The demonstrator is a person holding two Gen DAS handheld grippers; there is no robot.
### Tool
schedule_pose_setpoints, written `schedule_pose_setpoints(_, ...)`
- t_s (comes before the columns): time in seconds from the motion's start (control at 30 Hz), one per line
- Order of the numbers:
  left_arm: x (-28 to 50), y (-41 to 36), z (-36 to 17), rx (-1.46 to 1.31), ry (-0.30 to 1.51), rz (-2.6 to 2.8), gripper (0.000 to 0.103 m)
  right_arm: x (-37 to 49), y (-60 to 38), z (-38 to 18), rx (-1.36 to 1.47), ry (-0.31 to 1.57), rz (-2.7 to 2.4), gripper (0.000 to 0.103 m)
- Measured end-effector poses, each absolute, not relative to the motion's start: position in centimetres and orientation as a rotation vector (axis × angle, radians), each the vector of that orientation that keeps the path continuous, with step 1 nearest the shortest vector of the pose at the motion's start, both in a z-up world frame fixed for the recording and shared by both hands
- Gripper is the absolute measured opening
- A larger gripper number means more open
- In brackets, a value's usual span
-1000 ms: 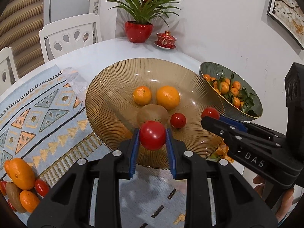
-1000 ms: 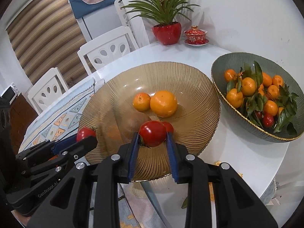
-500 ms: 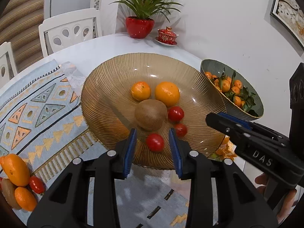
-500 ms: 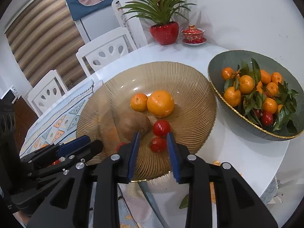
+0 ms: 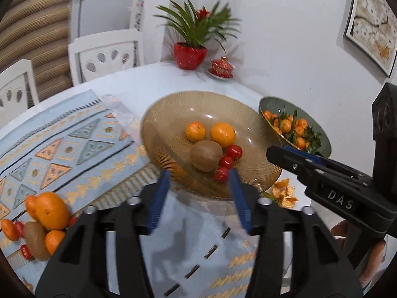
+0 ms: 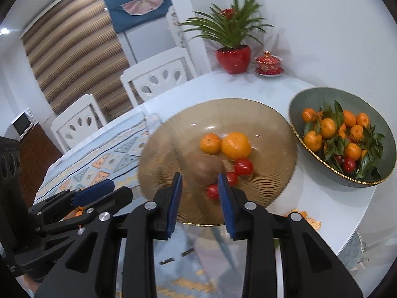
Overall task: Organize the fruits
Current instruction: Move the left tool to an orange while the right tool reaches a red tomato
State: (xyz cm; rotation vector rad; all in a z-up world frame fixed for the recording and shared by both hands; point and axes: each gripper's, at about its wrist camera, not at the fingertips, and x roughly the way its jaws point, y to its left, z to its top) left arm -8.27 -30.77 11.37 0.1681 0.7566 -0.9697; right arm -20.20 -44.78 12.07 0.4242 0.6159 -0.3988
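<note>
While both grippers gape empty, tomatoes (image 5: 226, 162) lie beyond left gripper (image 5: 199, 186).

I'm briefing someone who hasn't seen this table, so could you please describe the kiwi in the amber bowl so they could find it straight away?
Find the wide ribbed amber glass bowl in the middle of the white round table. Near its centre lies the kiwi, just in front of two orange citrus fruits, with three small red tomatoes lined along its right side. It is the bowl's only dull brown fruit.
</note>
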Motion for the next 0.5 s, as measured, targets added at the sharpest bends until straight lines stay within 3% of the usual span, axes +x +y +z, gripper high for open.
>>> schedule_pose_setpoints(0.17, -7.8, -25.9, 13.0, 0.136, 0.717, -0.921, 0.063, -18.7, -41.2, 13.1, 0.386, 0.614, -0.319, 0.031)
schedule_pose_setpoints(0.3, -6.8, -20.7, 14.2, 0.111, 0.674, -0.841, 0.063, -16.9, -37.8, 13.3, 0.345, 0.628, -0.253, 0.033)
schedule_pose_setpoints(0.5, -4.2, -12.2, 14.6, 0.073, 0.641, -0.679, 0.067, -13.7, -32.7, 12.3, 0.284, 0.673, -0.157, 0.043)
